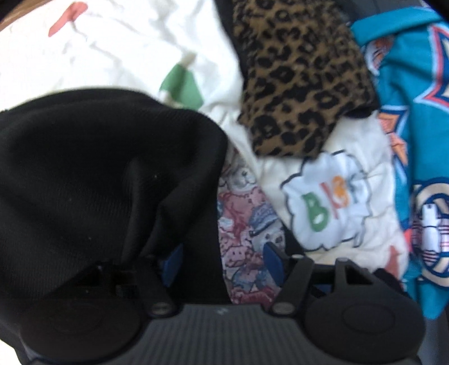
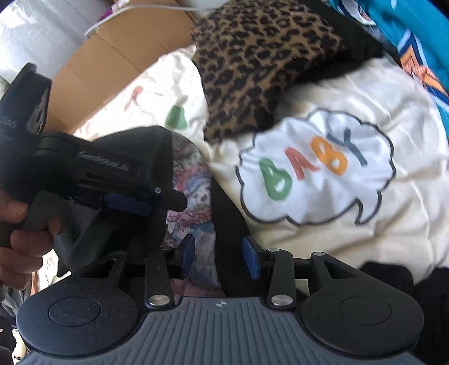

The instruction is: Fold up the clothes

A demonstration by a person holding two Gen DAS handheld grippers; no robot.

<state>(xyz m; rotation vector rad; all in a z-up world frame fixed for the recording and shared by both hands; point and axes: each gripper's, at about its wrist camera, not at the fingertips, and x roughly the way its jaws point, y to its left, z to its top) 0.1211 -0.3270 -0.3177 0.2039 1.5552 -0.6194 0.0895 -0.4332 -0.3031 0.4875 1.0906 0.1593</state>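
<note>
Black garment [image 1: 92, 168] draped over left gripper [image 1: 221, 252], jaws apart | right gripper [image 2: 219, 252] jaws apart, empty

A brown cardboard box [image 2: 112, 64] with open flaps stands behind the pile at upper left in the right wrist view, a white cable [image 2: 134, 12] curving across its top edge, beside a blurred white wrapped roll [image 2: 31, 36].

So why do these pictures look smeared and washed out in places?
Left wrist view: the whole frame is softly blurred, the white cloth overexposed at the top. Right wrist view: sharper, the BABY patch readable, edges bent by the fisheye lens.
</note>
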